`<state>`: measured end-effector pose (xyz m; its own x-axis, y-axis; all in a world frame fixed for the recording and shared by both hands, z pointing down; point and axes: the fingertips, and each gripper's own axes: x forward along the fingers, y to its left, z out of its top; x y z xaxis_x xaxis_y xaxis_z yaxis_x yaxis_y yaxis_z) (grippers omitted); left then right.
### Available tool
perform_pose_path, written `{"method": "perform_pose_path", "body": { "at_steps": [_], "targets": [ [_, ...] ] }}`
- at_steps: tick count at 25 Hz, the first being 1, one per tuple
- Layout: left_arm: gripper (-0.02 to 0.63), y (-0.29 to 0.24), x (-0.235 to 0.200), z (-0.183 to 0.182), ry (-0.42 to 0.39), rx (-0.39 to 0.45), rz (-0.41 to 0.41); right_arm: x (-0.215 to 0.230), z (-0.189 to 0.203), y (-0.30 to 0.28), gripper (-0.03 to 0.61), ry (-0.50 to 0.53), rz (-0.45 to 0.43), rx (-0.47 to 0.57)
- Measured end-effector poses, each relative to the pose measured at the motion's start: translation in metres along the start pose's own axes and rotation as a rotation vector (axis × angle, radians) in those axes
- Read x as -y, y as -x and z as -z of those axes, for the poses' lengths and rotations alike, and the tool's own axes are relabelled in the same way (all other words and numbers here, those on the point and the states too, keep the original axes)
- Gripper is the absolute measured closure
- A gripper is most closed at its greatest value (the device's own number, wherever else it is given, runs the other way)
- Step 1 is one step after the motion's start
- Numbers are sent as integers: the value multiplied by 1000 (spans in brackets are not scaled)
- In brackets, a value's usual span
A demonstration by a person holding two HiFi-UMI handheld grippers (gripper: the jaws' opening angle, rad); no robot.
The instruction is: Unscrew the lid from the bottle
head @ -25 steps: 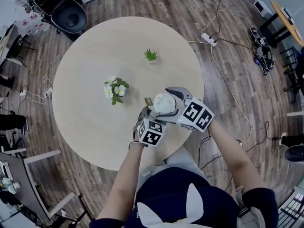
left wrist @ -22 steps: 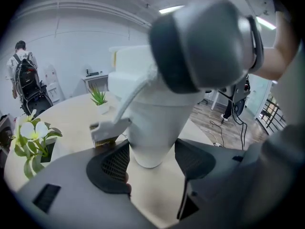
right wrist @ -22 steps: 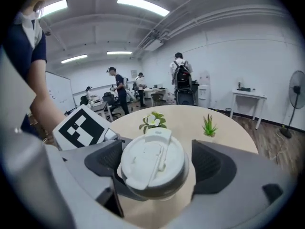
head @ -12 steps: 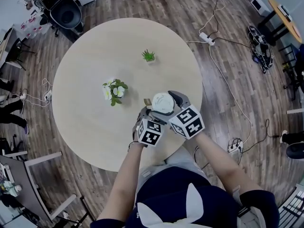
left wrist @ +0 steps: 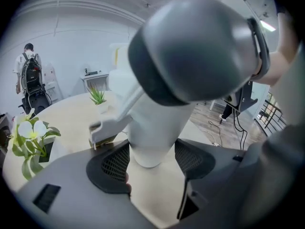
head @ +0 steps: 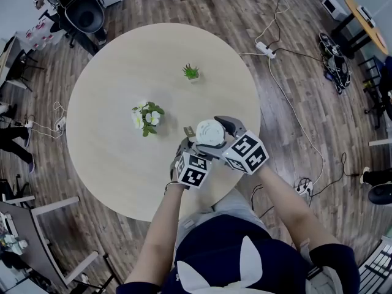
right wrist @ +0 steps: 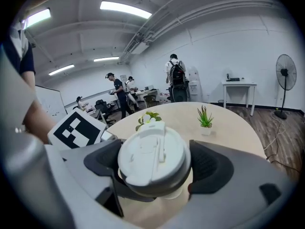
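Though two grippers (left wrist: pixel 151 160) (right wrist: pixel 153 174), one bottle (left wrist: pixel 159 120), one lid (head: pixel 210 131).

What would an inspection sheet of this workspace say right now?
Surface: round table, pale wood.
Job's things: white bottle, lid on it.
Clutter: flowers; green plant; tan item, unclear.
Grippers: left gripper clamps the bottle's body; right gripper clamps the lid.
Cables: power strip and cable tangle on the floor.
Surroundings: office chair; people in the background.
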<state>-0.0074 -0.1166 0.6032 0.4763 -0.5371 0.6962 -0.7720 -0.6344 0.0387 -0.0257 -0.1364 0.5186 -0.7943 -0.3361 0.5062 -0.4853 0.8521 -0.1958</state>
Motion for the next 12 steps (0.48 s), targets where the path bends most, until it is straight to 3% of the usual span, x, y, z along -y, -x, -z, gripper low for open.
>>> {"method": "perform_pose_path", "body": {
  "at_steps": [12],
  "targets": [
    [307, 0, 1, 0, 0, 0, 5, -7, 2, 1, 135, 124, -205, -62]
  ]
}}
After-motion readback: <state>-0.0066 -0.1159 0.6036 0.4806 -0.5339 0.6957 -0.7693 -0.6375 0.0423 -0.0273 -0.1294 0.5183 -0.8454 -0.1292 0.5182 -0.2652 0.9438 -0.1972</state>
